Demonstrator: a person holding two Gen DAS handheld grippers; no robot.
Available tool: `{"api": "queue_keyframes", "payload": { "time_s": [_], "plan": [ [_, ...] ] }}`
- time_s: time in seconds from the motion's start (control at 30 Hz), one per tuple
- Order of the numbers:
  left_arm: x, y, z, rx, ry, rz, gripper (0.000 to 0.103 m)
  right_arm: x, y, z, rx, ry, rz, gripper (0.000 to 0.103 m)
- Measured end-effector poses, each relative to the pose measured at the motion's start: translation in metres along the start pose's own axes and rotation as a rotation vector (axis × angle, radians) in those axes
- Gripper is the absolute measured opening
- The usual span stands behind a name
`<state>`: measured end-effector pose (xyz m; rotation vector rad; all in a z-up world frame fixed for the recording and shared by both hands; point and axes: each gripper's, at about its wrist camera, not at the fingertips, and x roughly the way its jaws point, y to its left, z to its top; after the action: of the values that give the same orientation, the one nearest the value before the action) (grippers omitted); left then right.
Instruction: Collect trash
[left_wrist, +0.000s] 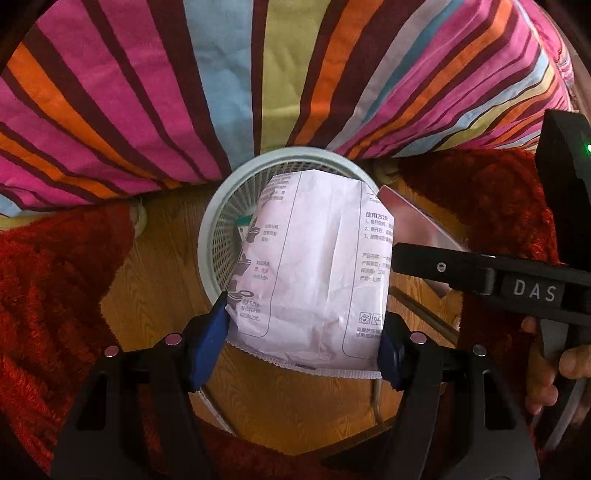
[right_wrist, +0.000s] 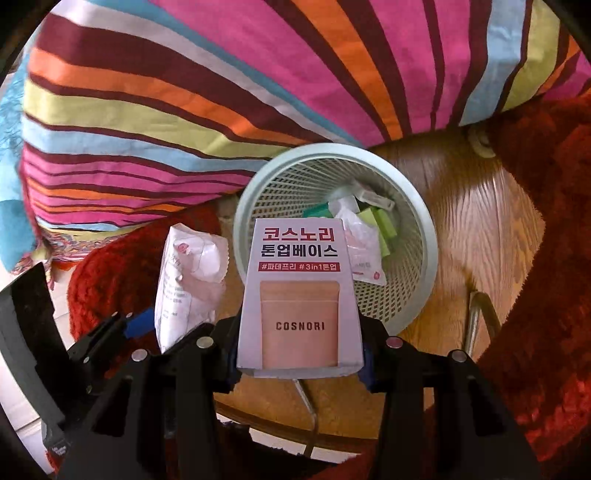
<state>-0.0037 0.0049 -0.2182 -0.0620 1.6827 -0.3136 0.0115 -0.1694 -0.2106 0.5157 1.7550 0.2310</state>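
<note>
Left tool (left_wrist: 303, 343) clamped on white packet (left_wrist: 314, 273), right tool (right_wrist: 299, 354) clamped on Cosnori box (right_wrist: 301, 295), both above mesh bin's rim (right_wrist: 424, 225).

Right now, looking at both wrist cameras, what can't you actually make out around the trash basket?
- Left wrist view: the white paper packet in the left gripper covers most of the basket, so its contents are hidden.
- Right wrist view: the COSNORI box in the right gripper hides the basket's near rim.
- Right wrist view: the trash in the basket is too small to identify.
- Both views: the striped bedding hides the basket's far side.
</note>
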Motion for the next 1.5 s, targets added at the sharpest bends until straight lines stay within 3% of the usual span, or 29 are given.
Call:
{"api": "queue_keyframes", "payload": {
  "time_s": [0.5, 0.57, 0.6, 0.63, 0.87, 0.93, 1.13, 1.3, 1.5],
  "plan": [
    [0.033, 0.004, 0.005, -0.012, 0.121, 0.016, 0.07, 0.032, -0.009, 0.014, 0.038, 0.09, -0.042, 0.047],
    [0.036, 0.003, 0.004, -0.01, 0.137, 0.03, 0.072, 0.035, -0.011, 0.014, 0.051, 0.102, -0.033, 0.06],
    [0.036, 0.003, 0.003, -0.011, 0.141, 0.035, 0.073, 0.035, -0.012, 0.014, 0.055, 0.102, -0.038, 0.075],
    [0.036, 0.003, 0.004, -0.012, 0.144, 0.043, 0.075, 0.035, -0.012, 0.015, 0.058, 0.097, -0.042, 0.082],
    [0.037, 0.002, 0.005, -0.004, 0.147, 0.068, 0.08, 0.036, -0.013, 0.016, 0.068, 0.098, -0.043, 0.083],
    [0.038, 0.001, 0.005, 0.004, 0.152, 0.076, 0.08, 0.037, -0.013, 0.016, 0.068, 0.096, -0.046, 0.092],
    [0.037, 0.0, 0.006, 0.004, 0.145, 0.092, 0.08, 0.036, -0.012, 0.017, 0.066, 0.086, -0.052, 0.093],
    [0.028, -0.001, 0.007, -0.009, 0.106, 0.105, 0.08, 0.025, -0.007, 0.015, 0.034, 0.04, -0.088, 0.093],
    [0.002, 0.001, 0.009, -0.029, -0.012, 0.128, 0.08, -0.012, 0.015, 0.008, -0.077, -0.134, -0.156, 0.093]
  ]
}}
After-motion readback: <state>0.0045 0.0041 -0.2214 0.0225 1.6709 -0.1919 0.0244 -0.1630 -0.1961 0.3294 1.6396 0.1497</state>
